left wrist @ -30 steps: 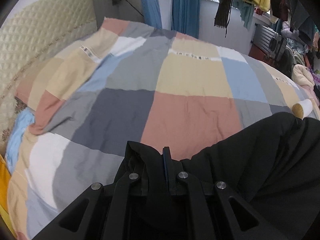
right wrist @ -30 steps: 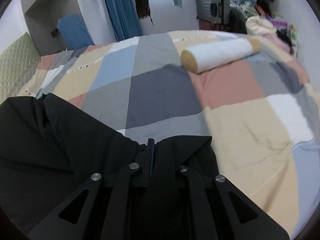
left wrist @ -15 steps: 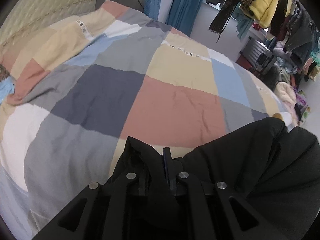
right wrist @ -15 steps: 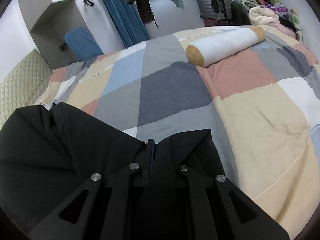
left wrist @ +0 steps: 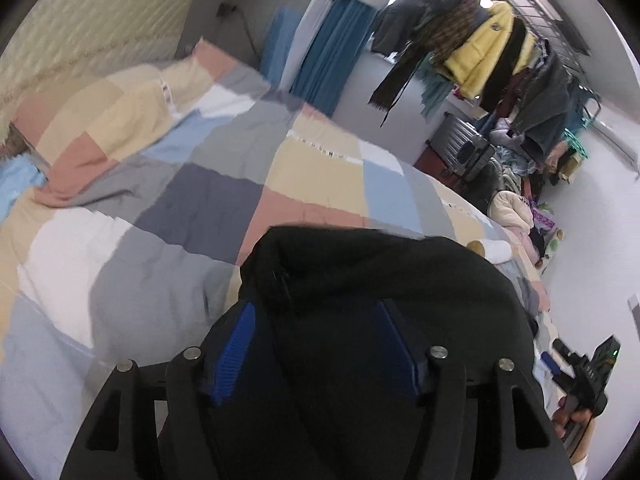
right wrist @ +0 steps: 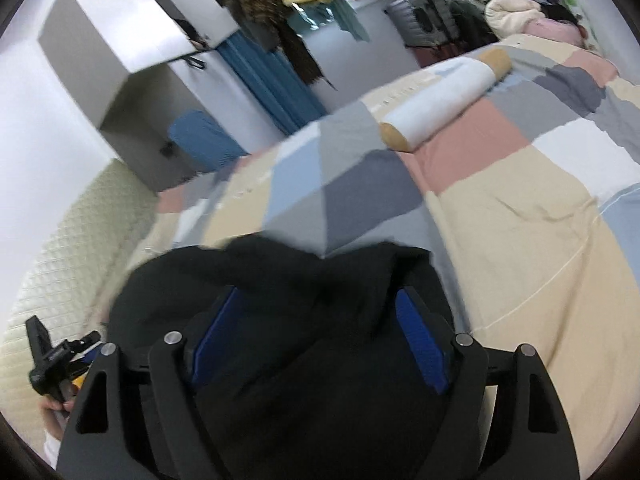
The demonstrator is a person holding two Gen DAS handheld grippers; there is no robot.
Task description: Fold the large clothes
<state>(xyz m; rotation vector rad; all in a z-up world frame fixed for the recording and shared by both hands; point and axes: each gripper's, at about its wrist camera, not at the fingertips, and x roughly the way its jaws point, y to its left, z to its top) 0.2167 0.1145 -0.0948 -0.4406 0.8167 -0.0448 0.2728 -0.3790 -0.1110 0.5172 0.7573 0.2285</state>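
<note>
A large black garment (left wrist: 360,280) lies bunched on the patchwork bed cover (left wrist: 192,184), and shows in the right wrist view (right wrist: 280,280) too. My left gripper (left wrist: 316,344) is open, its blue pads (left wrist: 236,352) spread wide, with the black cloth draped loose between them. My right gripper (right wrist: 316,340) is open as well, its blue pads (right wrist: 420,340) apart with cloth lying between them. The other gripper shows at the edge of each view: the right one (left wrist: 580,376) and the left one (right wrist: 52,356).
A white bolster with tan ends (right wrist: 444,100) lies on the bed's far side. A quilted headboard (left wrist: 80,28), a blue curtain (left wrist: 328,56), a rack of hanging clothes (left wrist: 492,52) and a suitcase (left wrist: 464,152) stand around the bed.
Both grippers have opened and let go of the black garment. Both have lifted and tilted up, so more of the room shows.
</note>
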